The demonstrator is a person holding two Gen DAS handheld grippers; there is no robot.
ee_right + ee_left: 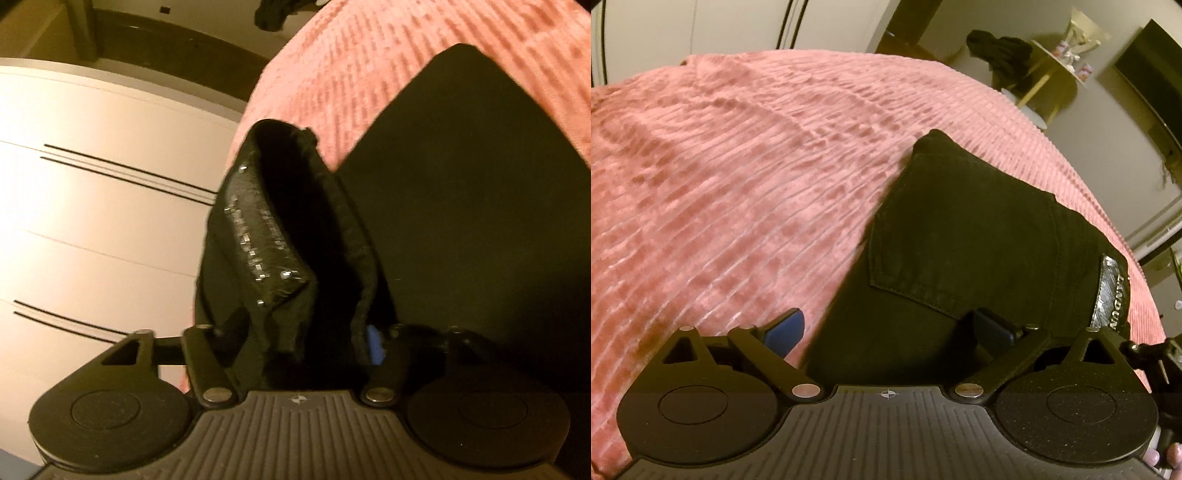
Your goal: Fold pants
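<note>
- The black denim pants [960, 236] lie on the pink ribbed bedspread [720, 177], near its edge, back pocket [964, 251] facing up and the shiny waistband patch [1113, 291] toward your right.
- Your left gripper [890, 328] hangs over the pants with its jaws spread wide: one blue pad [785, 332] sits over bare bedspread, the other over dark cloth just below the pocket. It grips nothing; you seem to be straddling the pants' side edge, ready to pinch it.
- Your right gripper [301, 332] has the bunched waistband [273, 229] standing up between its jaws. They are fairly wide, and the cloth hides most of both pads, so I cannot tell whether they press on it.
- Beyond the waistband the pants lie flat [480, 184] on the bedspread. Taking waist and side edge together would let you lift one straight line for the fold, in my judgement.
</note>
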